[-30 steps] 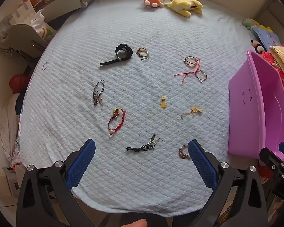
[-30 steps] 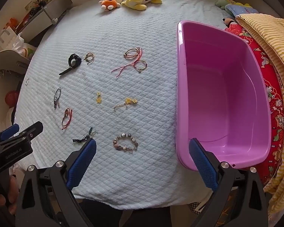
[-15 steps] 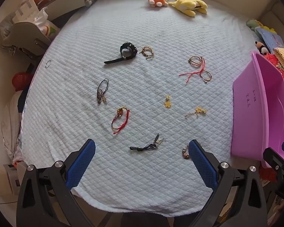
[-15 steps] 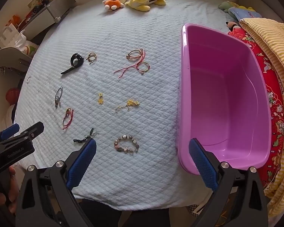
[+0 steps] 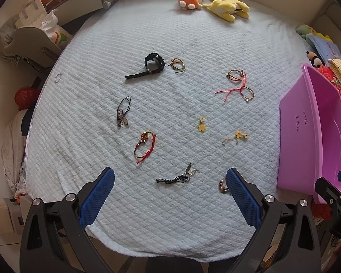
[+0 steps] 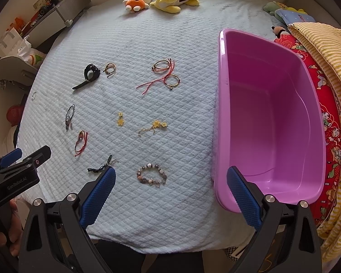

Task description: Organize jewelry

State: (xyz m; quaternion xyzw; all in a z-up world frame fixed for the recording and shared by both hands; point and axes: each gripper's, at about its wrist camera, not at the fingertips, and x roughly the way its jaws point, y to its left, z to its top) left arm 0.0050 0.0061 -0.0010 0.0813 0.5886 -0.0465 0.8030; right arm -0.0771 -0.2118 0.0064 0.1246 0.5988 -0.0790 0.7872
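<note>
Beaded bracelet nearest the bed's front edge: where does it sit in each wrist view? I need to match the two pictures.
Left wrist: beaded bracelet low right of centre, mostly hidden behind the left gripper's right finger.
Right wrist: fully visible, low centre, between the open fingers of the right gripper.
Shared landmark: black cord charm just left of it.

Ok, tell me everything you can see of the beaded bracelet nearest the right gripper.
The beaded bracelet is a closed loop of mixed round beads, brownish, grey, white and pale pink, glossy like stone or glass. It lies flat on the quilted light-blue blanket near its front edge, left of the purple plastic tub and apart from it. Nothing else touches it. The open right gripper hovers just short of it. In the left wrist view a finger half hides it.
</note>
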